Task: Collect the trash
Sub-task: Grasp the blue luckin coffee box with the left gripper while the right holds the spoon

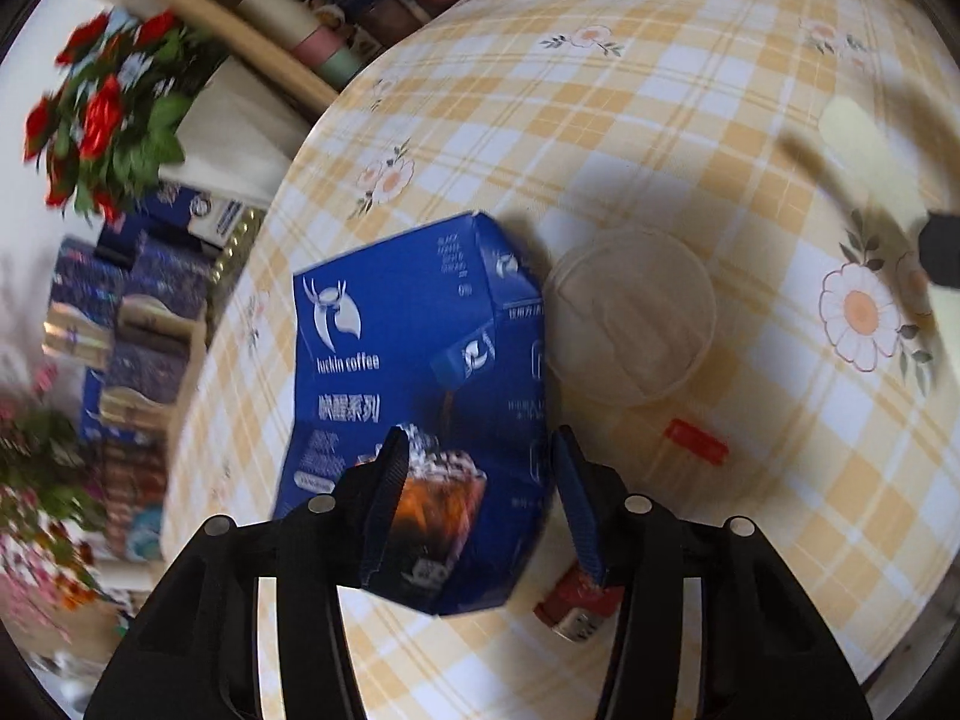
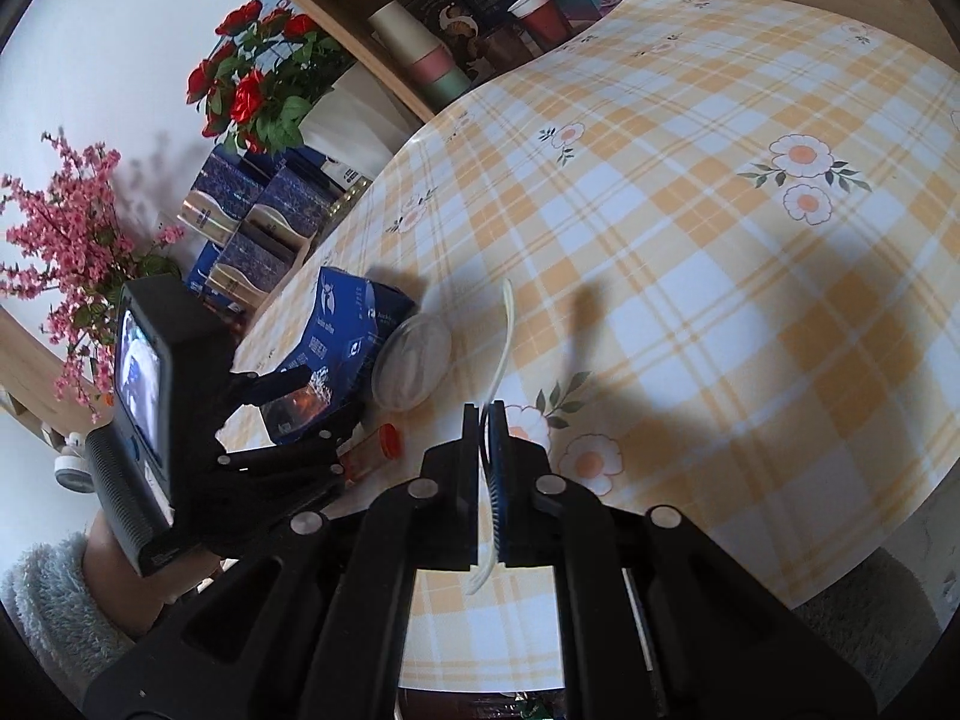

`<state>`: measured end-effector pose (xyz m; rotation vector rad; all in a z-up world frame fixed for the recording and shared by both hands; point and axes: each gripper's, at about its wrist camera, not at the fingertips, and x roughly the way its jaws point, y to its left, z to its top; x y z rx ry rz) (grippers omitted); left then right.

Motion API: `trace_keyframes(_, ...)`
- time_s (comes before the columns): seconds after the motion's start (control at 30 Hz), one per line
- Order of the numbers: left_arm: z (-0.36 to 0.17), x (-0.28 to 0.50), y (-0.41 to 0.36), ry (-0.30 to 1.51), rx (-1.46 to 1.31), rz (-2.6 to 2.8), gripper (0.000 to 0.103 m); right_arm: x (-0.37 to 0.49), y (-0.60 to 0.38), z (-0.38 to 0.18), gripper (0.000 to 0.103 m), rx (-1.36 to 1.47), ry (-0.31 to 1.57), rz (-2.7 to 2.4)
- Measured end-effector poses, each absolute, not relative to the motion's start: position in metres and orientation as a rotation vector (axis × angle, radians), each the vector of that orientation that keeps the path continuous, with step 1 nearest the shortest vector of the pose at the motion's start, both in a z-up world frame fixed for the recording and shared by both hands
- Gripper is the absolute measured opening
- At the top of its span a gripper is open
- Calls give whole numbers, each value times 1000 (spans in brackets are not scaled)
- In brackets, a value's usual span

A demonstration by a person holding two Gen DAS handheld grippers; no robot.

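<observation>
Your left gripper (image 1: 474,498), half spread, straddles the crushed blue cardboard coffee box (image 1: 414,396) on the checked tabletop (image 1: 690,120); centre both pads before squeezing. Your right gripper (image 2: 485,420) pinches a pale plastic strip (image 2: 507,336).

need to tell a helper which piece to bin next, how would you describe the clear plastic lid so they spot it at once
Start at the yellow checked tablecloth and find the crushed blue coffee box near its edge. The clear plastic lid lies flat right beside that box. It is the only round, see-through piece; the small red bottle nearby is opaque and lies on its side.
</observation>
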<state>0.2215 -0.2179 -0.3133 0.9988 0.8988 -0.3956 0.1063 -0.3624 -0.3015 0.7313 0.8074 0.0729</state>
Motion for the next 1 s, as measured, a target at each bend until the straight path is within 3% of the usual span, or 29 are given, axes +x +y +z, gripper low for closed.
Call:
trace_keyframes(0.07, -314, 223, -220, 886, 1032, -404, 55, 106, -365, -303, 7, 740, 805, 71)
trace_keyframes(0.3, -305, 241, -204, 1001, 850, -475, 54, 103, -373, -306, 7, 768, 800, 62)
trace_keyframes(0.6, -304, 243, -191, 985, 756, -539, 54, 103, -369, -309, 7, 758, 811, 73)
trace_keyframes(0.63, -305, 240, -192, 968, 768, -548, 52, 103, -368, -309, 7, 758, 813, 74)
trace_keyframes(0.67, -305, 238, -193, 963, 775, -569, 41, 104, -367, -309, 7, 760, 816, 75)
trace_keyframes(0.77, -305, 222, -205, 905, 891, -611, 25, 105, -368, -311, 7, 773, 821, 71)
trace_keyframes(1.0, -257, 229, -185, 877, 706, -645, 13, 105, -371, -306, 7, 768, 807, 56)
